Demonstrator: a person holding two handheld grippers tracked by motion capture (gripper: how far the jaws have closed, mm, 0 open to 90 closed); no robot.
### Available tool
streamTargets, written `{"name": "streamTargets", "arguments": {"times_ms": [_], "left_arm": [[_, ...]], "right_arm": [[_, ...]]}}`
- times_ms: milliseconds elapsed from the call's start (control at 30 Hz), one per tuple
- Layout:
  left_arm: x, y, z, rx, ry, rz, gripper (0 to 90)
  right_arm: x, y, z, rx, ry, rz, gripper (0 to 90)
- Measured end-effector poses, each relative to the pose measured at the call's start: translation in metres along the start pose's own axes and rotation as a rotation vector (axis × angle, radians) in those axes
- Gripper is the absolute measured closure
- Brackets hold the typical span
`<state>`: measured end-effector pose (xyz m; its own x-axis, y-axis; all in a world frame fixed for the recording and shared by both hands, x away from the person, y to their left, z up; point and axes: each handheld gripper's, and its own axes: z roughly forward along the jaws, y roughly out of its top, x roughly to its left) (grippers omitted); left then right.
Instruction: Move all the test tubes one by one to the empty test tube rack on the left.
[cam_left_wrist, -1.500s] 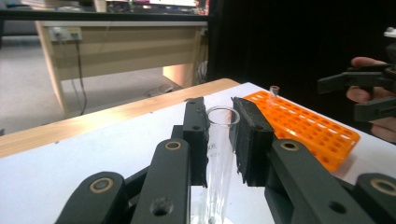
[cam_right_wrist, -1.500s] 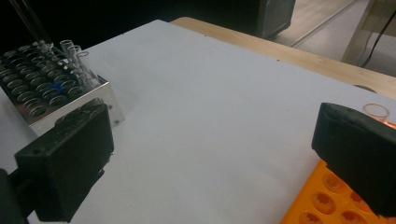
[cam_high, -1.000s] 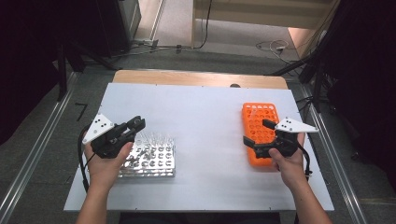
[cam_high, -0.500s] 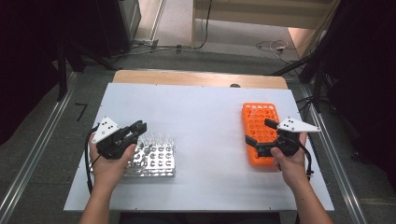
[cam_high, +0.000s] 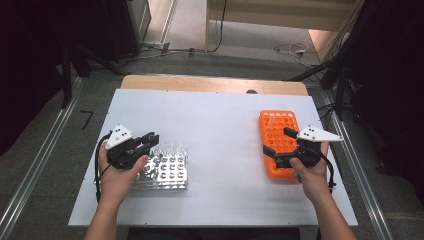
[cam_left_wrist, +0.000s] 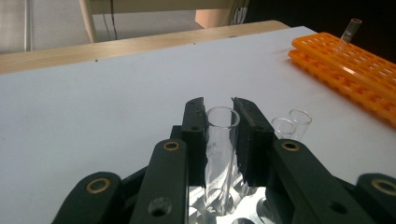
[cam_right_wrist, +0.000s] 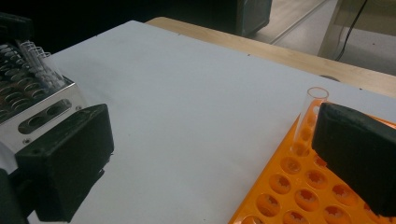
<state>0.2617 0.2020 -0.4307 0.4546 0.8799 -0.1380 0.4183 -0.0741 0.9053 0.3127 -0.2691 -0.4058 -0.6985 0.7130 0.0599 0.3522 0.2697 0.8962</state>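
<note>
A clear glass test tube stands in the shiny metal rack at the table's left. My left gripper is shut on its upper part, one black jaw on each side. Two more tube mouths stand just behind. From above, the left gripper sits over the rack's left end. At the right lies an orange rack with one tube upright in it. My right gripper hangs open over that rack's near part, its jaws far apart with nothing between them.
The white table top spreads between the two racks. A wooden strip runs along the far edge. Beyond it are floor, cables and dark equipment. The metal rack with its tubes lies to the left in the right gripper view.
The left hand has shifted slightly toward the person and tilted, its grey plate now flatter over the metal rack. The right hand has barely moved.
</note>
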Motion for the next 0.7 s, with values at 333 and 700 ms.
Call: {"name": "streamTargets", "arguments": {"times_ms": [333,700], "left_arm": [[-0.0001,-0.0001,0.0034,0.055,-0.023,-0.009,73.5],[0.0017,0.0020,-0.0010,0.015,-0.035,-0.028,60.6]], "right_arm": [[-0.0014,-0.0009,0.0007,0.005,-0.002,0.001,0.0],[-0.0049,-0.0025,0.0014,0.010,-0.009,0.003,0.0]]}}
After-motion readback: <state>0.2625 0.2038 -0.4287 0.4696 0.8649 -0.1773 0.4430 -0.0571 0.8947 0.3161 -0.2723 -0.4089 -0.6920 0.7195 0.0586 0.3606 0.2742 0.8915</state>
